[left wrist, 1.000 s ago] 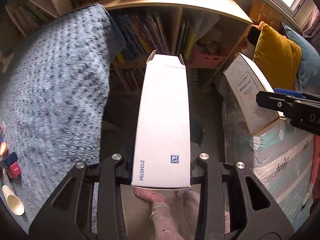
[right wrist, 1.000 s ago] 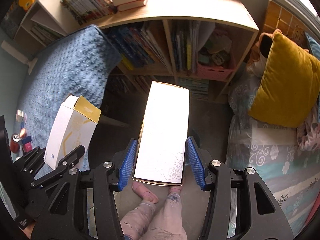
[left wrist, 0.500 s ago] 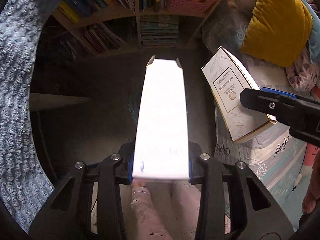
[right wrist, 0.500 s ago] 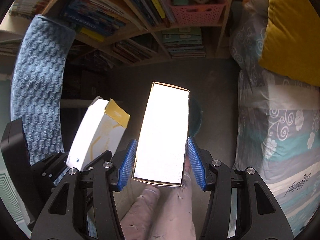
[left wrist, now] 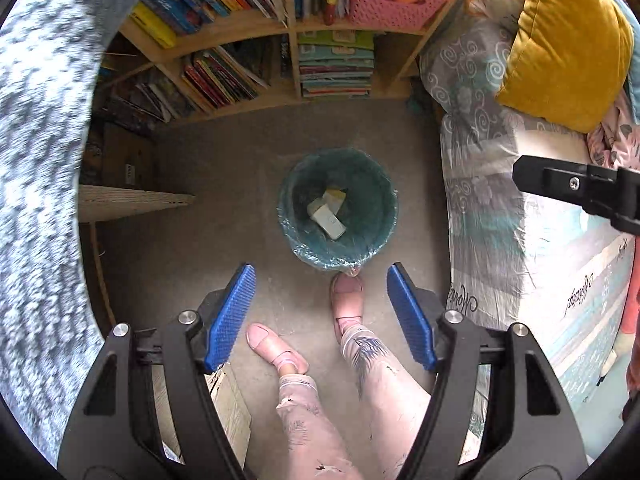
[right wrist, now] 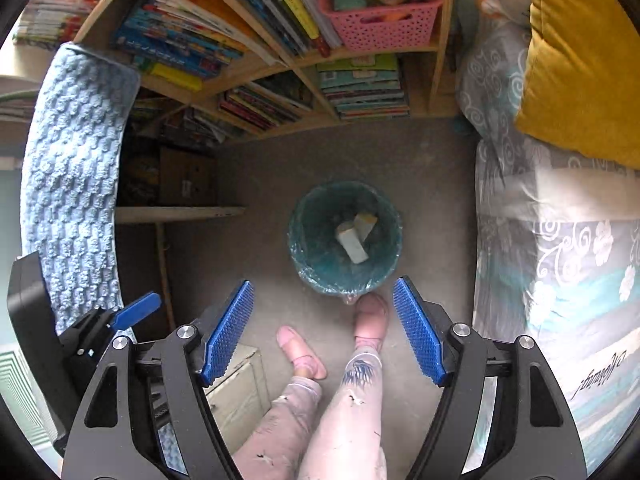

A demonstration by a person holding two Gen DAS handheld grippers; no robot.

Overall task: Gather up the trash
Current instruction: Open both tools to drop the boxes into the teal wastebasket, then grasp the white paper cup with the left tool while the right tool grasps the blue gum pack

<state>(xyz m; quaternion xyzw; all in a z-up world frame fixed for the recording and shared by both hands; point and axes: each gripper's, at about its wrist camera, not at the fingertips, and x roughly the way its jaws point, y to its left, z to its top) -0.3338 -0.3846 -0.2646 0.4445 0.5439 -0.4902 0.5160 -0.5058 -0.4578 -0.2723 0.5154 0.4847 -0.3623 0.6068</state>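
A round bin with a teal plastic liner stands on the grey floor below both grippers. Two white cartons lie in its bottom: a plain white one and one with a yellow end. My left gripper points down over the bin's near rim, its jaws opening with nothing between the blue pads. My right gripper hangs likewise above the near rim, jaws opening and empty. The right gripper's black body shows at the right edge of the left wrist view.
The person's legs and pink shoes stand right at the bin's near rim. A bookshelf full of books and a pink basket lines the far side. A bed with a yellow cushion is right, a blue fleece blanket left.
Both grippers came down over the bin and their jaws spread apart. The white carton left the left gripper and the other carton left the right one; both now lie in the bin.
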